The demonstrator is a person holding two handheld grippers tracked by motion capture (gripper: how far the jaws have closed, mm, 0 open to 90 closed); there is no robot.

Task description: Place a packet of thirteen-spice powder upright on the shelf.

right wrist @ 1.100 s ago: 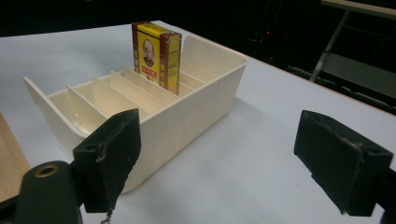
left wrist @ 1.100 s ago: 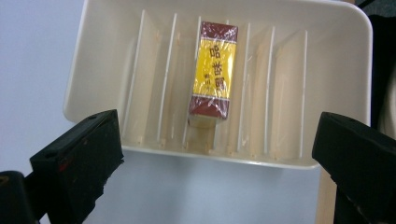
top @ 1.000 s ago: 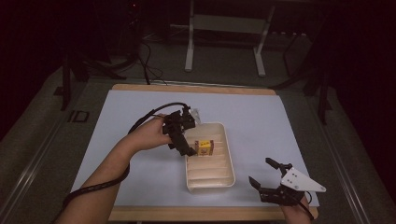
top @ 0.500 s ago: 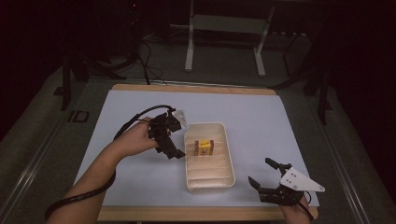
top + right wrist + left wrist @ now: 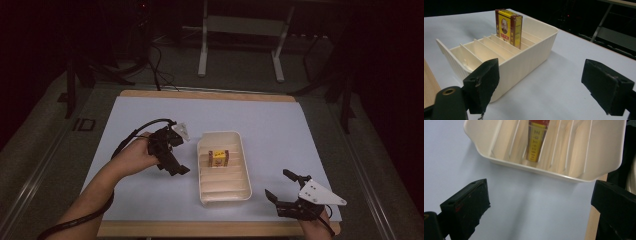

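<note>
Cardboard, by the look of it: the box [image 5: 218, 158] is standing upright in a slot of the cream tray [image 5: 239, 192], toward the tray's far end, between 2 thin dividers. In the right gripper view the box [image 5: 509, 27] is showing a printed yellow and red face and is rising well above the dividers. It is probably light and fairly stiff, with a glossy skin that could slip, and a hard squeeze would likely dent it. The best hold is likely on the 2 broad faces of the upper part, above the dividers, where the jaws can close without fouling the tray walls.

The left gripper [image 5: 173, 162] is hanging just left of the tray, above the sheet [image 5: 280, 125], with the hand [image 5: 134, 157] wrapped round it and the forearm coming in from the lower left. Its jaws are standing wide apart and holding nothing; its own view is looking down at the tray's side wall [image 5: 554, 173] and the box [image 5: 535, 141]. The right gripper [image 5: 286, 192] is sitting near the table's front edge, right of the tray, jaws spread wide and empty too, pointing toward the tray.
</note>
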